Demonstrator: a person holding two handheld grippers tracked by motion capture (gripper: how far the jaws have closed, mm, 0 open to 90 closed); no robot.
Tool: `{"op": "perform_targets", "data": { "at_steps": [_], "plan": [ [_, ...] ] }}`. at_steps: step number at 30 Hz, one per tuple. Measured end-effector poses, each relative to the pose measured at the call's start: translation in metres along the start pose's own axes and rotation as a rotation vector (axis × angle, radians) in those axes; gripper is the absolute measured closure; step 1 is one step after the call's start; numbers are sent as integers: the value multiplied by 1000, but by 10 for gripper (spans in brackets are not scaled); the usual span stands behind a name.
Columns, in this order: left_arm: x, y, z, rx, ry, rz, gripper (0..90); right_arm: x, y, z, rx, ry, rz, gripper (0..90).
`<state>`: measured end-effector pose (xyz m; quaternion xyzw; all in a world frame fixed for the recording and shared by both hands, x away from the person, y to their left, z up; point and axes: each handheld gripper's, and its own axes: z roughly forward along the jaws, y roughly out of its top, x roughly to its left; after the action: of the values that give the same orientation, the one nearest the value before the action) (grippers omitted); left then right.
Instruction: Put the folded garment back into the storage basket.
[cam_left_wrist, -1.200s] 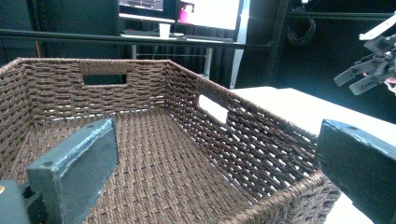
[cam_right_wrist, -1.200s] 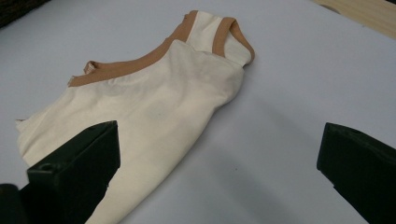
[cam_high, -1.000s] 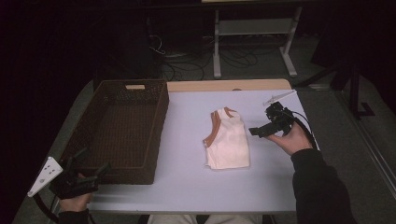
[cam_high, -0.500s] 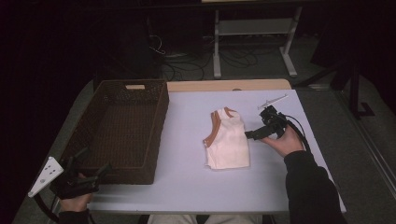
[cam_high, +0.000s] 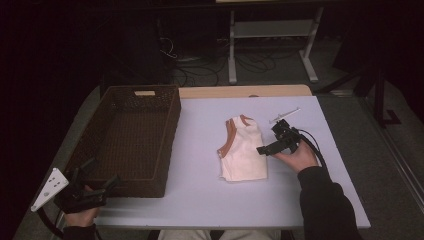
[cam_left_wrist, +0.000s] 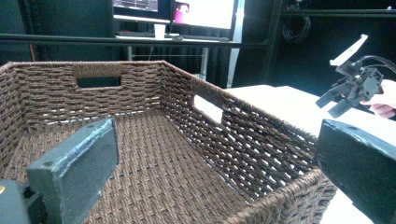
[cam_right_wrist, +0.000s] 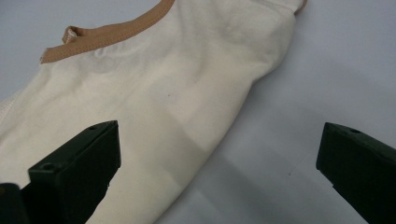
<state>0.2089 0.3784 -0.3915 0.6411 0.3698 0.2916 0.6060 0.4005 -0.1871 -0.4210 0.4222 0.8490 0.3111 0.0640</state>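
1. The cream garment (cam_high: 243, 150), folded and trimmed in tan at the neck, lies on the pale table (cam_high: 200, 195) just right of the middle of the high view. In my right gripper view it fills the upper left, with one edge running down between my jaws.
2. My right tongs (cam_high: 265, 149) sit at the garment's right edge in the high view, low over the table, jaws wide apart and holding nothing. One jaw is over the cloth, the other over bare table.
3. My left tongs (cam_high: 102, 182) rest at the lower left of the high view, at the near corner of the brown woven basket (cam_high: 127, 145), jaws apart and holding nothing.
4. In my left gripper view the basket's near right wall runs between my jaws.
5. Farther back, a white metal stand (cam_high: 270, 35) and cables lie on the dark floor.
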Motion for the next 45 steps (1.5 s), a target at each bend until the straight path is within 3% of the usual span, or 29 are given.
{"op": "perform_targets", "data": {
  "at_steps": [7, 15, 20, 26, 31, 38, 45],
  "plan": [
    [0, 0, 0, -5, -3, -2, 0, 2, 1, 8, 5, 8, 9, 53],
    [0, 0, -1, -5, 3, 0, 0, 3, 0, 19, 38, -3, 10, 173],
    [0, 0, 0, -5, 2, 1, 0, 4, 1, 18, 22, -9, -1, 277],
    [0, -1, 0, -3, 4, 1, 0, 5, 2, 20, 15, 10, 14, 335],
    [0, -1, 0, -3, 4, 0, 0, 6, 2, 24, 35, -10, 24, 400],
    [0, 0, 0, -4, 1, 1, 0, 7, 2, 25, 23, -40, 55, 453],
    [-1, 0, 0, -3, 1, 4, 0, 10, 2, 26, 12, -32, 73, 659]
  ]
}}
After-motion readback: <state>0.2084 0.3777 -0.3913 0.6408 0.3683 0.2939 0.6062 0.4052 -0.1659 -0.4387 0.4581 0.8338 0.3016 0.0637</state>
